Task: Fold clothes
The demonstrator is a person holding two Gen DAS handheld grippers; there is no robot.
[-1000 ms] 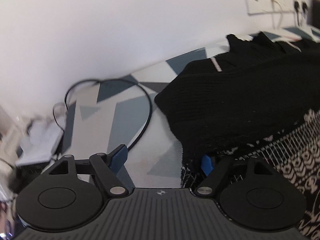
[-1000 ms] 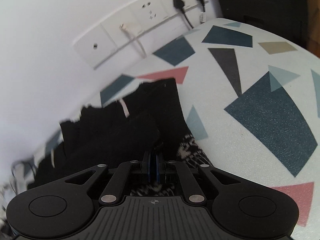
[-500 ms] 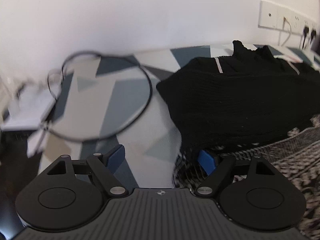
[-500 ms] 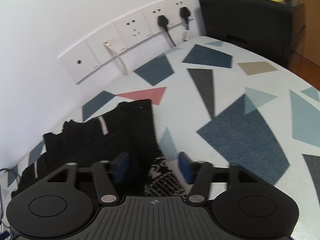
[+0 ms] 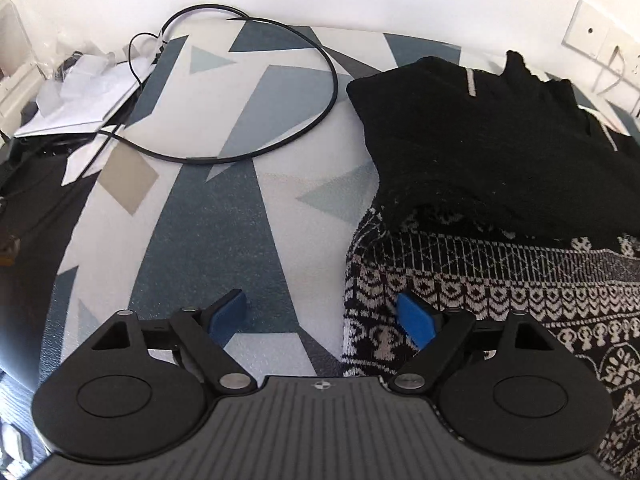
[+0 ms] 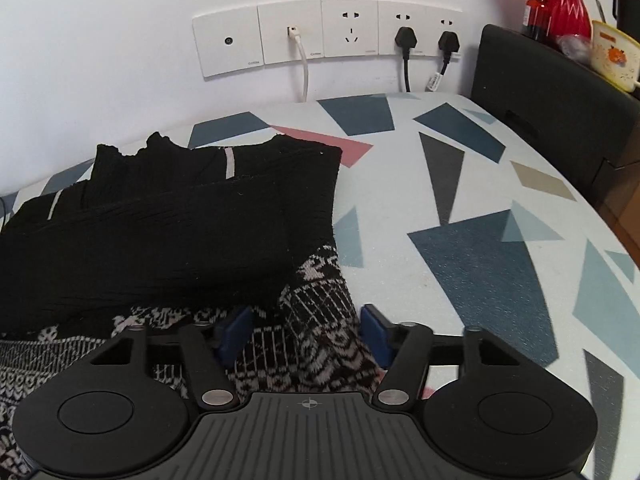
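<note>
Now your left gripper (image 5: 324,314) is opening, straddling the sweater's (image 5: 500,184) edge; your right gripper (image 6: 306,334) is closing around patterned knit, pads not yet pressing.

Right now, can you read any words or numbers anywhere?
No text can be read.
Socket plates: tiny grey print at the bottom edges, too small.
Tag on the plug cable: print too small.
Mug: only an orange picture, no words.
Sweater: patterns only.
</note>
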